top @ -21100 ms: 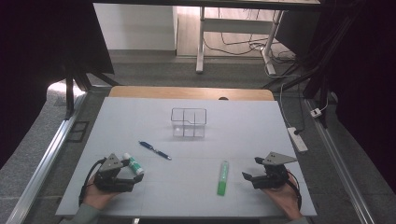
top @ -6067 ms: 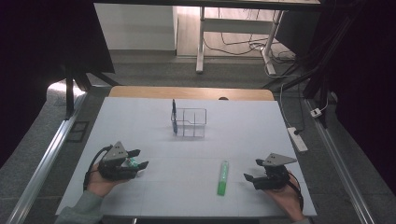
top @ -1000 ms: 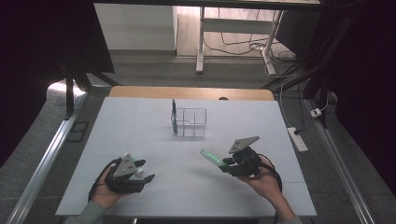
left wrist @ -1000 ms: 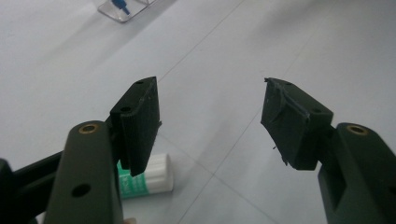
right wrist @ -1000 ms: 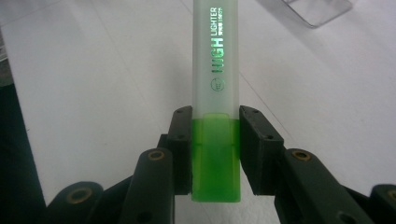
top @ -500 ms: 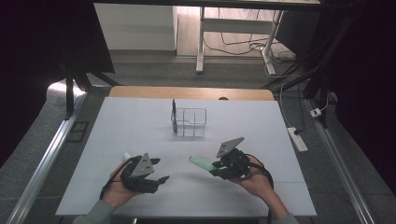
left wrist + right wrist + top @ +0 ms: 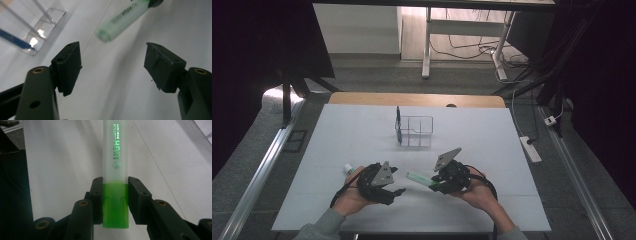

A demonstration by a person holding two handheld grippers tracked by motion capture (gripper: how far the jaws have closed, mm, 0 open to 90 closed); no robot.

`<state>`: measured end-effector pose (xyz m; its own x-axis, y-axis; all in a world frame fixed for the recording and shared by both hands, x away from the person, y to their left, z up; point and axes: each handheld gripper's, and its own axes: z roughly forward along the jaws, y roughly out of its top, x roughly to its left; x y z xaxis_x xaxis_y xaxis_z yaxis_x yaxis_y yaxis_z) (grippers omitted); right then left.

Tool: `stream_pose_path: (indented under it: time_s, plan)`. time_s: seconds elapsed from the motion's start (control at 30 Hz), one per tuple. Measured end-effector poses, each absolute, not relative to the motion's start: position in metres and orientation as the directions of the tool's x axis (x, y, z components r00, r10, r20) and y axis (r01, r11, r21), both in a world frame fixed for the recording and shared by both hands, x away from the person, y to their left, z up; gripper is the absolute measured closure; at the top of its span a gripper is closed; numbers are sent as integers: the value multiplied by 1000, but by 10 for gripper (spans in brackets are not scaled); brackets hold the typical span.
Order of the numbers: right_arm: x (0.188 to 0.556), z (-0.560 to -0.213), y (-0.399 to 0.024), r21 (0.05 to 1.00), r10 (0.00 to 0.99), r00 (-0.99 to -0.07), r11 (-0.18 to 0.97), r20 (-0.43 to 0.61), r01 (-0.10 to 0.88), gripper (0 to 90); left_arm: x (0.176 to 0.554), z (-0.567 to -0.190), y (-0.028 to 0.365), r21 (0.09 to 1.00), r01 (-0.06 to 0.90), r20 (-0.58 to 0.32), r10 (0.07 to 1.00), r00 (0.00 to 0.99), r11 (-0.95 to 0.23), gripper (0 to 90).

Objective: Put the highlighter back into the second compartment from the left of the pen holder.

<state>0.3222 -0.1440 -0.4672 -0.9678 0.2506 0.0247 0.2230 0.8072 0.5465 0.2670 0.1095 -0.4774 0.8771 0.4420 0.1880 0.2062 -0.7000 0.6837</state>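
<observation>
Clear organizer [image 7: 416, 132]: blue pen [image 7: 398, 121] inside; highlighter [image 7: 115, 170] in right claw [image 7: 115, 202].

Organizer [image 7: 416, 131] at table [image 7: 512, 150] centre, far side; pen [image 7: 398, 122] in its left compartment. Nearer, left gripper [image 7: 398, 191] left of right gripper [image 7: 432, 182]; highlighter [image 7: 418, 177] between them, above table. Small tube [image 7: 348, 168] on table behind left gripper.

Highlighter [image 7: 115, 167]: frosted, half-clear plastic barrel, smooth; solid green plastic cap, faintly glossy, pressed between the pads of the right gripper [image 7: 115, 202]. Pads [image 7: 68, 65] of the left gripper [image 7: 113, 67]: matt black rubber, edges scuffed; arms of dull black plastic with brass-coloured screw holes. Holder [image 7: 41, 31] ahead of the left gripper: clear, glossy plastic. Desk [image 7: 347, 135]: smooth, matt white top, with a strip of pale wood [image 7: 362, 98] showing at its far edge.
</observation>
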Motion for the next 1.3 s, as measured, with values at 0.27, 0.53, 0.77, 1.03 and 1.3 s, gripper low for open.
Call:
stream_pose_path:
  time_s: [0.27, 0.53, 0.77, 1.03, 1.3]
  plan:
    - [321, -469, -138, 532, 211, -977, 825, 24, 191, 673, 275, -476, 90, 637, 172, 208, 382, 900, -751, 295]
    - [318, -470, -134, 497, 154, -988, 857, 3, 135, 673, 280, -478, 79, 584, 153, 192, 319, 928, -797, 322]
    - [314, -471, -131, 499, 105, -994, 862, 1, 91, 673, 282, -485, 69, 534, 123, 179, 255, 950, -836, 376]
    - [309, -472, -127, 489, 70, -997, 871, -17, 53, 673, 282, -487, 68, 525, 96, 169, 214, 962, -846, 519]
    - [307, -472, -125, 494, 31, -999, 869, -21, 17, 673, 280, -492, 62, 477, 58, 178, 162, 971, -877, 564]
